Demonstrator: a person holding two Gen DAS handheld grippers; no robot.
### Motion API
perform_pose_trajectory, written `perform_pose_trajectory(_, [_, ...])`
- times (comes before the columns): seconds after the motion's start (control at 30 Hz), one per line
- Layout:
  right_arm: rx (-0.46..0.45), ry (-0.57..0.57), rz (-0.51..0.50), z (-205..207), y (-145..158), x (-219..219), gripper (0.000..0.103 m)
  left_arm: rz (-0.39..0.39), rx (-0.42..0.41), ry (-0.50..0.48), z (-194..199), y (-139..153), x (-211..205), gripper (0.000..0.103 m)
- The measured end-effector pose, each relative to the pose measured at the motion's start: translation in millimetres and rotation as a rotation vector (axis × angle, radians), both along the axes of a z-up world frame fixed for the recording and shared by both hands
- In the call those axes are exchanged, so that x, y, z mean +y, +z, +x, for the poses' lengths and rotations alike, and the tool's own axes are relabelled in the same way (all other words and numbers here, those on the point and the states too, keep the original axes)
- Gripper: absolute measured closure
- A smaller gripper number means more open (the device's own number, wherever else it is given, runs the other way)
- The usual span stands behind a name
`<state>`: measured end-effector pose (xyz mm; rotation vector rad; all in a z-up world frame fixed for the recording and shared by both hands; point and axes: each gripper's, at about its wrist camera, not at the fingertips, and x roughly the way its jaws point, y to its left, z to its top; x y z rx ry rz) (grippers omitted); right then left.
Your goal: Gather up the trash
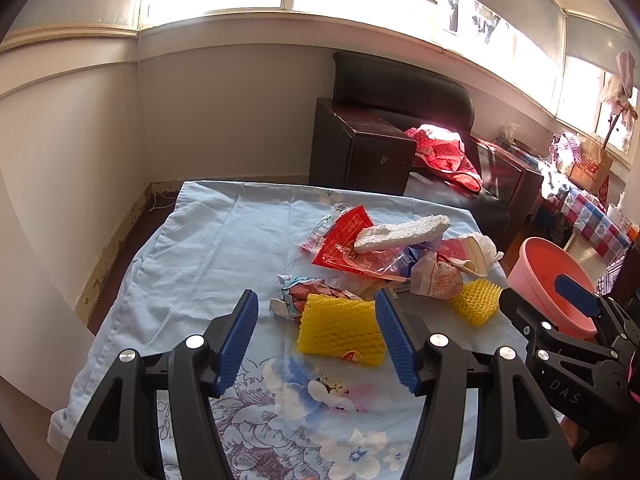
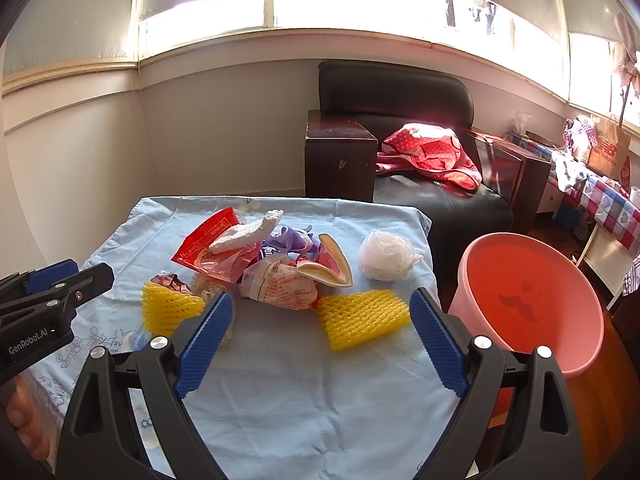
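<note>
Cloth-covered bench, two yellow foam nets, one red wrapper, one white foam strip, one pink bucket beside it, left gripper and right gripper fingers wide apart, empty.

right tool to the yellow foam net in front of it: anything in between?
Nothing: right wrist view shows only bare blue cloth between the open right tool and the yellow foam net.
</note>
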<state>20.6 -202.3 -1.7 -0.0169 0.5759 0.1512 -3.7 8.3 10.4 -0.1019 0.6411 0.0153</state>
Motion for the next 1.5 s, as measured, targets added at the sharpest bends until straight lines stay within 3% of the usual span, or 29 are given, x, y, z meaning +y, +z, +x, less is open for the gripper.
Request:
perform_pose_trajectory(0.8, [0.034,-0.03,0.037,3.2,-19.6,-25.3,0.012,-0.043,0.037,-0.009,10.8,-19.2,8.3,0.042])
perform_pose_trajectory(1.2, [0.061,-0.025,0.049,7.5,-27.1,-25.8,0.012,-0.053,0.066,-0.073,14.0,-32.6,1.8,0.042])
perform_pose_trajectory(1.5, [0.095,-0.012,0.065,12.6,-31.9,-28.8,0.017,-0.095,0.137,-0.077,33.2,-47.8,9.0,0.051])
